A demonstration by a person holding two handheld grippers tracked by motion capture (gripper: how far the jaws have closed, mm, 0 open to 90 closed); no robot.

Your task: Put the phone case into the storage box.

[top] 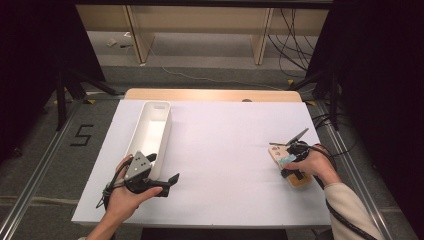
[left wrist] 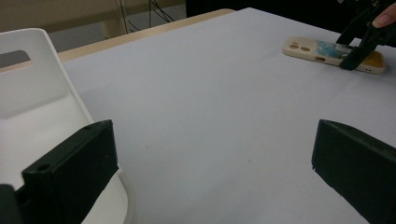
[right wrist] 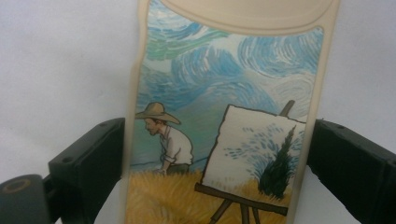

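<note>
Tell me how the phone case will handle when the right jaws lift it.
The phone case looks thin and flat, so probably light. Its smooth beige edges meet the right gripper jaws at either side; it may slip or flex if squeezed. Lying flat on the table, it should not roll.

Phone case (right wrist: 224, 121), cream/beige rim, printed back facing up; print shows swirling blue-green sky, a man in a straw hat in a yellow field, a canvas on an easel with a dark cypress; lies flat on the white table (top: 225, 150), at the right of the frame in the high view, near the right edge, long axis running up-left to down-right; in the left gripper view it sits upper right, camera-cutout end toward the left; right gripper (right wrist: 219, 163) straddles it, one jaw against each long edge.
</note>
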